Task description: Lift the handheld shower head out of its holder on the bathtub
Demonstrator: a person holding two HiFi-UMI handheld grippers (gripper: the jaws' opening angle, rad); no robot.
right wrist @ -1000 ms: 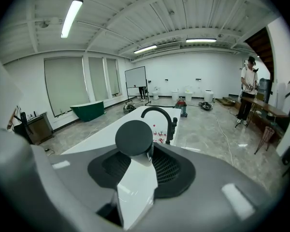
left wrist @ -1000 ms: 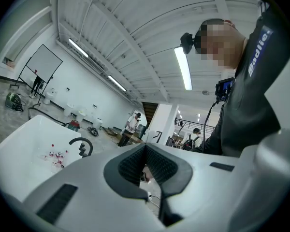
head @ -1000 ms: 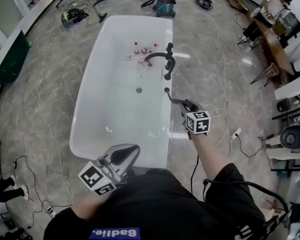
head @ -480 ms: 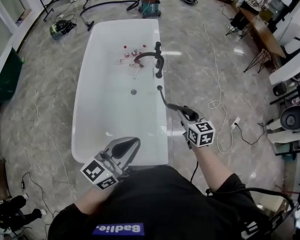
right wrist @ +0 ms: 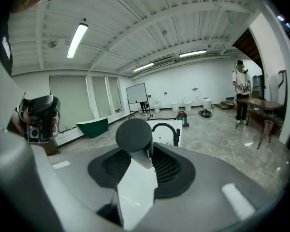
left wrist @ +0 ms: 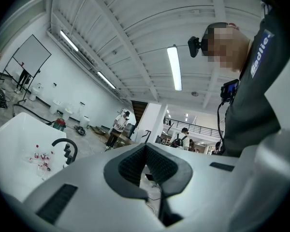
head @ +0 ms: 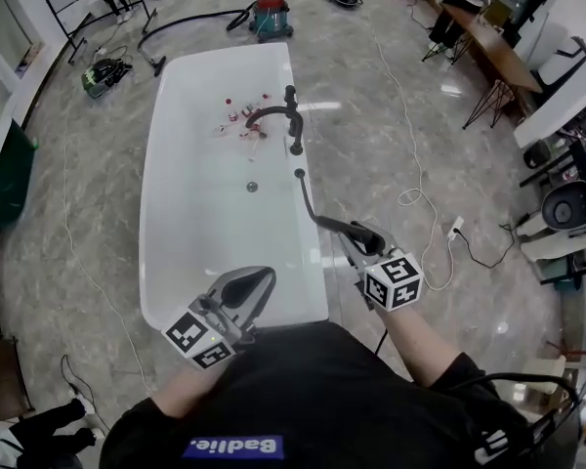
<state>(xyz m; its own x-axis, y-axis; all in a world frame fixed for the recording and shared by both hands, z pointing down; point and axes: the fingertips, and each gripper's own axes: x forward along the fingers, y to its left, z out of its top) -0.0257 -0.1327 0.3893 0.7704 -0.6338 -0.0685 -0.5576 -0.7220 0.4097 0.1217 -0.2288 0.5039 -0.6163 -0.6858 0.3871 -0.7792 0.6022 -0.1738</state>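
Black shower head (head: 352, 231) sits clamped in the right gripper (head: 357, 244), centre-right — a tightening hose (head: 308, 198) could yank it free; the left gripper (head: 259, 283) is pinched shut, empty.

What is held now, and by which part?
The right gripper holds the black handheld shower head by its handle; the left gripper holds nothing.

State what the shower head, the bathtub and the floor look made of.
Shower head: matt black, possibly coated metal or plastic; dull, little shine.
Bathtub: glossy white, probably acrylic or enamel; smooth, with light reflections.
Floor: polished grey stone-look tile; veined and reflective.
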